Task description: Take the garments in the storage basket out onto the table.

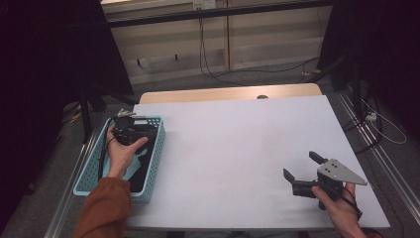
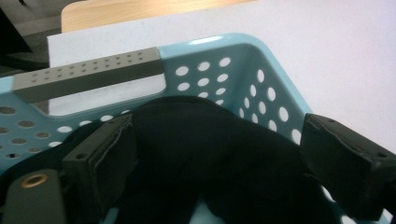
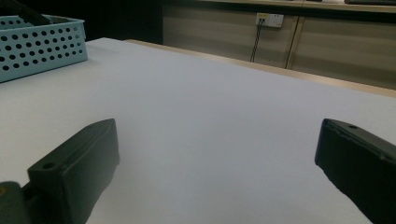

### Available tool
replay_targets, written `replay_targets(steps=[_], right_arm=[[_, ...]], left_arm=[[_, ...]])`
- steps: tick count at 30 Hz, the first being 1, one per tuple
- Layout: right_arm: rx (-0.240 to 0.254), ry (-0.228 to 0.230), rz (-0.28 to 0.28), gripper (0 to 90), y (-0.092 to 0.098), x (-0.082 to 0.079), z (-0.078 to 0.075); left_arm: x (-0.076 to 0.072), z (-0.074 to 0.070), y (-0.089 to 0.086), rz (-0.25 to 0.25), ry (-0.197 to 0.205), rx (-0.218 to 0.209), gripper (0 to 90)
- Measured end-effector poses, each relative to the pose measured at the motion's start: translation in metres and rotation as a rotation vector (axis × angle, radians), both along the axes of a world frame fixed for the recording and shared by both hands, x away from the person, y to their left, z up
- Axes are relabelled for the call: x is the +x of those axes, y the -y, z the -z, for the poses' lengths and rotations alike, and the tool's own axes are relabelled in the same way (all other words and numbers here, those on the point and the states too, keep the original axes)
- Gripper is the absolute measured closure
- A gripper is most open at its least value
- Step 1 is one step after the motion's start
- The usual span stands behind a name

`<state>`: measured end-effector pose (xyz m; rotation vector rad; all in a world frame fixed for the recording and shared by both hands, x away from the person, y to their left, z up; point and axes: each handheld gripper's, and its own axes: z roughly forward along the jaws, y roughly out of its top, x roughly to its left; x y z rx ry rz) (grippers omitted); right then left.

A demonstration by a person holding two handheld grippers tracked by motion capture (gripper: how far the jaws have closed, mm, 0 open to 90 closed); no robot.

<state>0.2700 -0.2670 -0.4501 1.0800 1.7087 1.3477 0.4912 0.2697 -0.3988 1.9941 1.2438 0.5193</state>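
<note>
The left gripper [image 1: 130, 130] is dipping into the light blue basket [image 2: 243, 56] at the tabletop's [image 1: 237, 148] edge, its jaws standing wide to either side of the black cloth [image 2: 205, 154] bunched inside, so by my reading the pickup is only beginning and the cloth is yet to be gripped and lifted out. The pads are not pressing on it. The right gripper [image 1: 302, 171] is resting over bare tabletop, well apart, its jaws spread wide with nothing between them.
</note>
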Motion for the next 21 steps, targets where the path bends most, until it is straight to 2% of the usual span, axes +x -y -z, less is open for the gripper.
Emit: replay_targets(steps=[2, 5, 7, 10, 16, 18, 21], right_arm=[[0.000, -0.001, 0.000, 0.0, 0.000, 0.000, 0.000], [0.000, -0.002, -0.001, 0.0, 0.000, 0.000, 0.000], [0.000, -0.003, -0.002, 0.0, 0.000, 0.000, 0.000], [0.001, -0.002, -0.004, 0.0, 0.000, 0.000, 0.000], [0.004, -0.004, -0.003, 0.0, 0.000, 0.000, 0.000], [0.004, -0.004, -0.004, 0.0, 0.000, 0.000, 0.000], [0.003, -0.002, -0.005, 0.0, 0.000, 0.000, 0.000]], left_arm=[[0.001, 0.003, 0.001, -0.004, -0.010, 0.014, 11.9], [0.003, 0.006, -0.001, -0.011, -0.024, -0.005, 11.8], [0.005, 0.009, -0.002, -0.009, -0.042, 0.019, 12.4], [0.006, 0.013, -0.003, -0.015, -0.066, 0.020, 12.3], [0.004, 0.014, 0.001, -0.012, -0.088, 0.086, 14.0], [0.006, 0.017, 0.000, -0.023, -0.112, 0.082, 14.3], [0.006, 0.019, 0.002, -0.021, -0.117, 0.109, 14.4]])
